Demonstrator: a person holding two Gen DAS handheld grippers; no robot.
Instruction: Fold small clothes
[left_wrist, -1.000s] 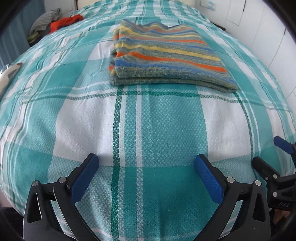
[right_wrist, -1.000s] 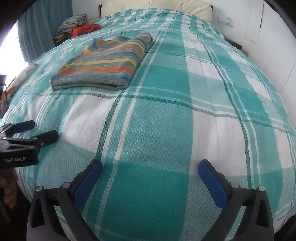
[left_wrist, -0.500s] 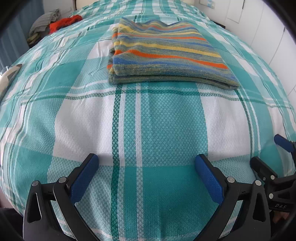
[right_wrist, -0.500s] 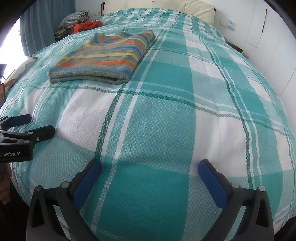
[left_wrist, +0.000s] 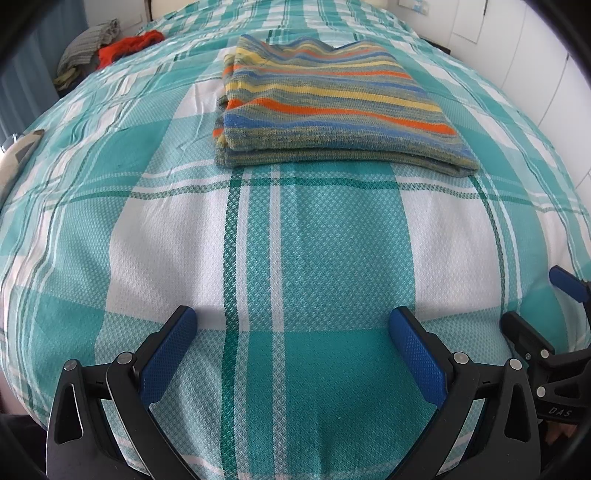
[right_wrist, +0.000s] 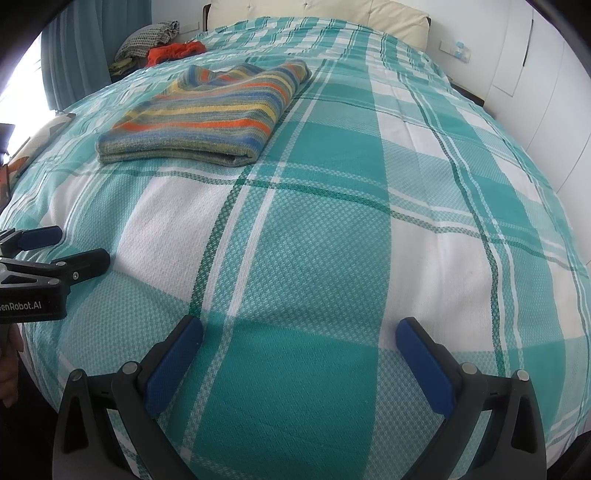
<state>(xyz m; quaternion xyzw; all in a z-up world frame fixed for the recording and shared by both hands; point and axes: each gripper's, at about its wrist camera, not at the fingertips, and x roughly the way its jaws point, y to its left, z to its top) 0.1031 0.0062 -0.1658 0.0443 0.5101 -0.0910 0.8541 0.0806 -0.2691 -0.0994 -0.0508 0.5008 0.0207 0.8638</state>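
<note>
Left gripper (left_wrist: 291, 325) nearer folded striped sweater (left_wrist: 332, 107) than before; right gripper (right_wrist: 299, 336) seemingly unmoved; both spread wide, empty.

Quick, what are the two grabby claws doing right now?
Left gripper: open, holding nothing, over the bedspread.
Right gripper: open, holding nothing too.

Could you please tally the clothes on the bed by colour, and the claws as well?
Striped multicolour garment, folded: 1
Orange-red garment, crumpled at the far corner: 1
Grey garment beside it: 1
Claws, both open and empty: 2, left claw, right claw
Total: 5
</note>
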